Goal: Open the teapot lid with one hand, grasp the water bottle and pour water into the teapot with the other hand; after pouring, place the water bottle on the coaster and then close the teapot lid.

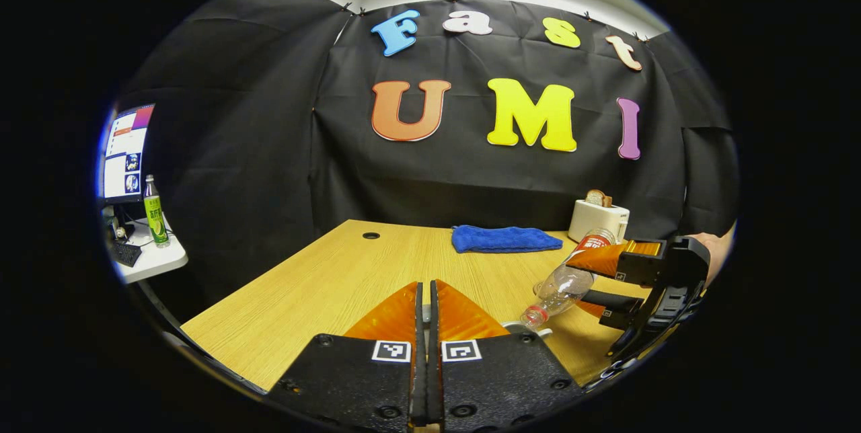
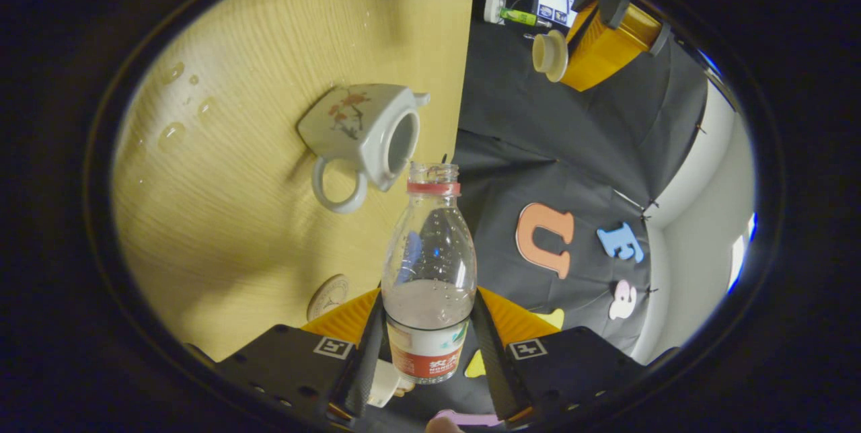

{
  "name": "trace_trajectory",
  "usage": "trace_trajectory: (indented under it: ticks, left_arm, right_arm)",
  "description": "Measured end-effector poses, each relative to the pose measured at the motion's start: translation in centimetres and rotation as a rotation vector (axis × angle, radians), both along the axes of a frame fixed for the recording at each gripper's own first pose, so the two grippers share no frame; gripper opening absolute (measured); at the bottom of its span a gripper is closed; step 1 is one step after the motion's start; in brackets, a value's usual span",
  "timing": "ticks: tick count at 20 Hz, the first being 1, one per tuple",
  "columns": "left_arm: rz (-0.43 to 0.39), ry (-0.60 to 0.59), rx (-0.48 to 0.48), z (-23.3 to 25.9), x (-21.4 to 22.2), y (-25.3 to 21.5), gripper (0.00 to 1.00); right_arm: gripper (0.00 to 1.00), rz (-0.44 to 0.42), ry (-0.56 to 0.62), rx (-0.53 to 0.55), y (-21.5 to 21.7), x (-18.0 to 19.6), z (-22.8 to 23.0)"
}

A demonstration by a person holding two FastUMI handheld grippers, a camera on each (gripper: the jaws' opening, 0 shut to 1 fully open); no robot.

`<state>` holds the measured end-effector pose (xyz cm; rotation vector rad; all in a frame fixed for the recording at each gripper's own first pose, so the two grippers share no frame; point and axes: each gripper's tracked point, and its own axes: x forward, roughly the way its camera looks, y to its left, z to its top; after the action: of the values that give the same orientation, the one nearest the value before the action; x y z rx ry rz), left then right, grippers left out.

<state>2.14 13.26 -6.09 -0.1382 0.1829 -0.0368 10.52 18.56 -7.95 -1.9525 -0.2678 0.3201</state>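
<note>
A white teapot (image 2: 363, 130) with a flower print stands open on the wooden table (image 2: 235, 50); part of it (image 1: 533, 329) peeks out beside my left fingers. My right gripper (image 2: 429, 312) is shut on a clear, uncapped water bottle (image 2: 430, 251) with a red label. The bottle (image 1: 565, 282) is tilted, its mouth just beside the teapot's opening, and no stream shows. A little water sits at its label end. My left gripper (image 1: 425, 292) is shut. In the right gripper view that gripper (image 2: 572, 50) holds the teapot lid (image 2: 550, 55) up and away from the pot. A round coaster (image 2: 327, 295) lies near my right fingers.
A blue cloth (image 1: 504, 239) and a white toaster (image 1: 599, 218) with bread sit at the table's far side. Water drops (image 2: 171, 130) dot the wood beyond the teapot. A side table at the left carries a monitor (image 1: 126, 150) and a green bottle (image 1: 156, 211).
</note>
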Motion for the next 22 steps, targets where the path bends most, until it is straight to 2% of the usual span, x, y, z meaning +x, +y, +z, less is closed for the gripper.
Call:
trace_trajectory:
  ticks: [22]
  left_arm:
    - [-0.002, -0.017, 0.000, 0.7, -0.4, 0.0, 0.02]
  right_arm:
    - [0.69, 0.036, -0.088, -0.108, 0.7, 0.2, 1.1]
